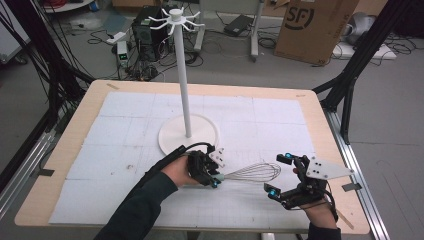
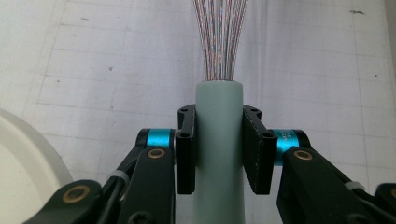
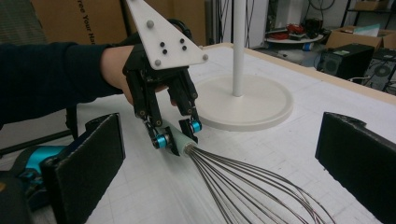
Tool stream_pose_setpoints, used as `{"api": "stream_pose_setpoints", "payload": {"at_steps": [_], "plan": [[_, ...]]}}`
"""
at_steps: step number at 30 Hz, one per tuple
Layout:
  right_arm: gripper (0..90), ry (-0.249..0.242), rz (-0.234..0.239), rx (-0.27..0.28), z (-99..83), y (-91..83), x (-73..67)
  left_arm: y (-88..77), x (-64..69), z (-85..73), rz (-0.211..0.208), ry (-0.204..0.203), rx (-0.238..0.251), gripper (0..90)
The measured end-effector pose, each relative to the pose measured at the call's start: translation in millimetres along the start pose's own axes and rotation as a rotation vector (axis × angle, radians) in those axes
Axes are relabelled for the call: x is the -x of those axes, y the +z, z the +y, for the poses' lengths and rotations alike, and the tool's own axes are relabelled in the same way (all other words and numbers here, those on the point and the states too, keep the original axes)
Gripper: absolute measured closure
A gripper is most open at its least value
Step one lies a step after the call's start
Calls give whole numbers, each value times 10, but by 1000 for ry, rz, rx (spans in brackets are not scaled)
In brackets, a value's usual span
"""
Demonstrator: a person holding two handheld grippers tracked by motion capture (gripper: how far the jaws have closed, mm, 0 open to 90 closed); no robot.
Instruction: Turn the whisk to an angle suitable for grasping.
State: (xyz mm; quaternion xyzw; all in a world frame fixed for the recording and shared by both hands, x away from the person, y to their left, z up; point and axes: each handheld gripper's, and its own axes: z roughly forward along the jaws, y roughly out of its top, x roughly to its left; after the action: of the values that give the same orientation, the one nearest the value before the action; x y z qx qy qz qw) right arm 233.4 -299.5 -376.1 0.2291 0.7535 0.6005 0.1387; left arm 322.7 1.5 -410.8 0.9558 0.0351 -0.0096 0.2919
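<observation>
On the white gridded mat (image 1: 125, 145) that covers the table, toward the person's side, the work reads as hanging a whisk on the stand, and it looks only partly done. Farthest left in the high view, the left gripper (image 1: 214, 176) is clamped on the pale green handle (image 2: 218, 140) of the whisk (image 1: 252, 172); the left gripper view shows both black pads pressed flat against that handle from either side, with the wires fanning away beyond them. So the pick-up appears complete, though the whisk sits low, close over the mat, and whether its wire loops touch the surface I cannot tell. Behind and slightly to the left of the whisk stands the white rack (image 1: 182, 70), a tall pole on a round base (image 1: 172, 137) with hooked arms (image 1: 174, 19) at its top, all of them bare. Nothing hangs there, so the lift to the top and the hooking of the whisk are left to do. Farther right, the right gripper (image 1: 279, 175) holds just beyond the wire end of the whisk with its jaws wide apart and nothing between them; in the right gripper view its pads frame the wires (image 3: 243, 182) without touching. It may be placed to steady or take over the wire end, but that is a guess.
</observation>
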Motion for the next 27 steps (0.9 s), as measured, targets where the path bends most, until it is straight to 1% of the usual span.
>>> {"api": "stream_pose_setpoints", "payload": {"at_steps": [1,3,8,9,10,13,15,17,23,27], "plan": [[1,6,-1,1,0,-4,-4,8,0,4,-1,-2,-3,694],[1,2,-3,3,1,-8,0,36,3,17,-3,-5,-7,694],[0,-1,0,3,1,-7,0,78,13,51,-10,8,-16,694],[0,-2,-2,3,2,-9,1,85,19,55,-12,2,-15,694],[1,0,-1,4,2,-10,0,89,13,64,-12,12,-17,694],[1,7,-2,5,2,-18,-1,109,15,87,-18,15,-21,694],[0,2,-3,7,0,-20,3,127,21,109,-22,18,-26,694],[0,3,-2,6,-2,-23,3,145,20,123,-25,29,-31,694],[0,3,-4,9,-5,-27,9,201,21,119,-25,37,-60,693],[1,2,-3,7,-6,-26,9,206,13,117,-29,41,-52,692]]}}
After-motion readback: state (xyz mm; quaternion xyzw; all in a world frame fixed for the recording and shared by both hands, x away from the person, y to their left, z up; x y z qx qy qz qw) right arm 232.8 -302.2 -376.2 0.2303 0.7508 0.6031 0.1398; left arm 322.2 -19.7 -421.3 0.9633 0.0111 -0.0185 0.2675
